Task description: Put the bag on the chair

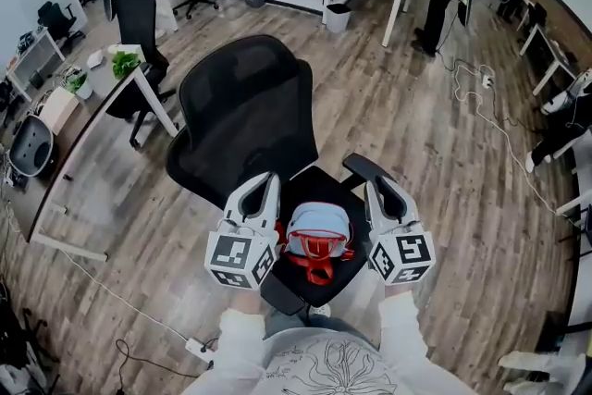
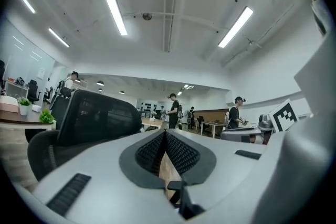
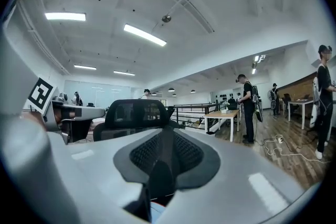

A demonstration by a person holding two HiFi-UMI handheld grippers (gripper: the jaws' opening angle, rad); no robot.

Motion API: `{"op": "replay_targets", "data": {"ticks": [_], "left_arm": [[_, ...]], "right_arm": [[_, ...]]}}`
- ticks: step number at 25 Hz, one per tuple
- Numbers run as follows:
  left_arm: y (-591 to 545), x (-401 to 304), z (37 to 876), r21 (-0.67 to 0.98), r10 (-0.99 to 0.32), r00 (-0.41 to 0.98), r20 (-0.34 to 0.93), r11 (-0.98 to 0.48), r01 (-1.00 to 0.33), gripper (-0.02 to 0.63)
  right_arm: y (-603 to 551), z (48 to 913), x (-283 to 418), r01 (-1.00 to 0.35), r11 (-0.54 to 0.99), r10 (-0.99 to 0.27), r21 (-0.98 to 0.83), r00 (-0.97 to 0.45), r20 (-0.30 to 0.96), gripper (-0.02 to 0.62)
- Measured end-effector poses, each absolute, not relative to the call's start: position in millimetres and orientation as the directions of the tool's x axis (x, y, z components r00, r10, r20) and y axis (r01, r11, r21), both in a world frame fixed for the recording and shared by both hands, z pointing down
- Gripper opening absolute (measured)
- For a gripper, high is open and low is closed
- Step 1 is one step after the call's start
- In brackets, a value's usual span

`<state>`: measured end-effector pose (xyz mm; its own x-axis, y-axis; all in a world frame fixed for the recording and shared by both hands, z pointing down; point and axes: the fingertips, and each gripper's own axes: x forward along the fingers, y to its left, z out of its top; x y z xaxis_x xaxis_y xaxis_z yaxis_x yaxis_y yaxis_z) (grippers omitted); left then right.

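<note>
Blue bag (image 1: 319,225) sits on the chair (image 1: 314,188) seat near the front edge, red straps pointing 6 o'clock. Left tool (image 1: 263,188) at 9: shut, empty. Right tool (image 1: 383,191) at 3: barely ajar. Backrest (image 1: 245,106) at 12, open floor (image 1: 416,125) around.

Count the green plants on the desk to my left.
2. One plant sits at the desk's far end; the other plant sits on it slightly nearer you. Others may be hidden.
</note>
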<state>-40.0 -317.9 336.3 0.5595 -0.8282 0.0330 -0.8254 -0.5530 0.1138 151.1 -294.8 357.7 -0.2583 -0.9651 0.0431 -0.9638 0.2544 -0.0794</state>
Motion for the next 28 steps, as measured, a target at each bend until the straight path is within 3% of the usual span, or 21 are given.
{"op": "replay_targets", "data": {"ticks": [8,28], "left_arm": [[-297.6,-48.3,300.9,0.083,-0.839,0.542,-0.047,-0.544,-0.835,0.006],[-281.4,-48.8,285.5,0.055,-0.845,0.53,-0.068,-0.533,-0.844,0.006]], "right_arm": [[-277.3,321.0,146.5,-0.971,0.23,-0.973,-0.071,-0.228,-0.035,0.049],[-264.3,299.7,137.1,-0.967,0.24,-0.969,-0.081,-0.234,-0.081,0.034]]}}
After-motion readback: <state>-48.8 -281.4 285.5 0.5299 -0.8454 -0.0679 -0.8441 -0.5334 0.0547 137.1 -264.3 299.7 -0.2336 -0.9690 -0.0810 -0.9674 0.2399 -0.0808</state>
